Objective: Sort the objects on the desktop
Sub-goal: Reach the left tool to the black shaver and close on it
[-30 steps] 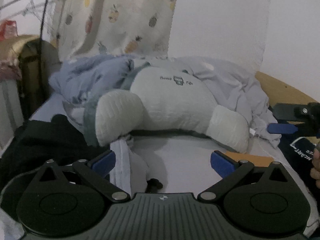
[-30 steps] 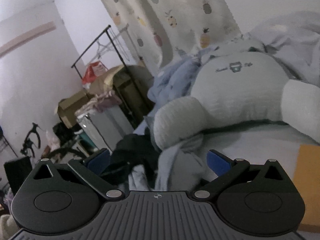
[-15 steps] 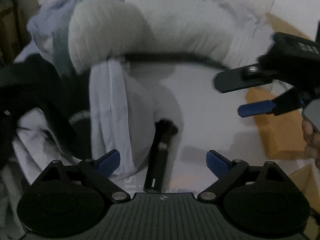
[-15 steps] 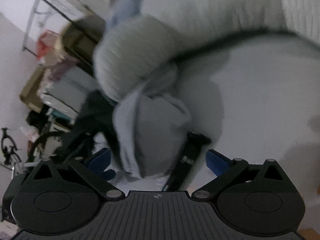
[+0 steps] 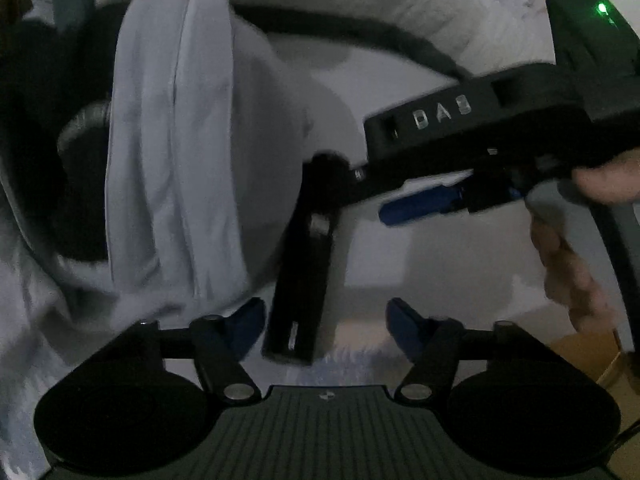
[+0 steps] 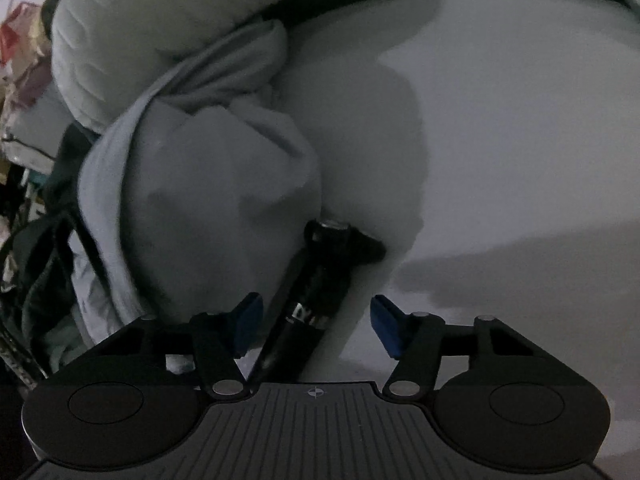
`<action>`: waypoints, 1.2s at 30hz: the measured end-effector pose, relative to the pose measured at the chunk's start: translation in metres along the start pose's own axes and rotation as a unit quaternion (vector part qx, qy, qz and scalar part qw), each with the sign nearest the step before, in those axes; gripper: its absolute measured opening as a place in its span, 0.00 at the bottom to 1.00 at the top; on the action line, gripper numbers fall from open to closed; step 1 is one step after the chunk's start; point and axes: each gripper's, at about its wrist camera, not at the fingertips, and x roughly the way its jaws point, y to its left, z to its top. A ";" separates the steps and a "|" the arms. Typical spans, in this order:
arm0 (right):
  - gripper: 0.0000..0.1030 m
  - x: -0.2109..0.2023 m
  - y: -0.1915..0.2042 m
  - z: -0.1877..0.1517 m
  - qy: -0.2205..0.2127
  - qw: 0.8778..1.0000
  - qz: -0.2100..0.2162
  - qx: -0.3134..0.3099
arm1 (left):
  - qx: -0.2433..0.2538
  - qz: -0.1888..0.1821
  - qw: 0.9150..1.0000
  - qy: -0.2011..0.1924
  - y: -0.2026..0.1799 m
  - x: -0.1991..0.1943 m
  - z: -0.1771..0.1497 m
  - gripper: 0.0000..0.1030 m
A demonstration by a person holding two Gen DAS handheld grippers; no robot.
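Pale bedsheet [image 6: 500, 140]: lying loose, black flashlight [image 6: 316, 292]; framing it with parted fingers, left gripper [image 5: 324, 316], right gripper [image 6: 314, 320]; sorting progress undeterminable.

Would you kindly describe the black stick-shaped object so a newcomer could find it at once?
Start at the big pale plush pillow, then follow the bluish cloth down the white sheet. Along the cloth's edge lies the black object, the only dark, hard, slender thing there.

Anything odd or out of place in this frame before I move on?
Yes. A black tube-shaped device lies askew on the pale sheet, its far end tucked against bunched grey-blue fabric. Both open grippers, left and right, straddle it at once.
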 end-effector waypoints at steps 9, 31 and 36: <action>0.48 0.022 0.004 0.001 0.013 1.000 -0.014 -0.007 | -0.019 -0.012 1.000 -0.001 0.006 0.019 -0.004 0.69; 0.43 0.002 0.031 -0.013 0.007 0.998 -0.018 -0.059 | -0.020 -0.034 0.999 -0.019 -0.001 -0.014 -0.027 0.33; 0.43 -0.034 0.041 -0.012 -0.019 0.998 0.000 -0.064 | -0.017 -0.035 0.998 -0.041 -0.009 -0.050 -0.030 0.33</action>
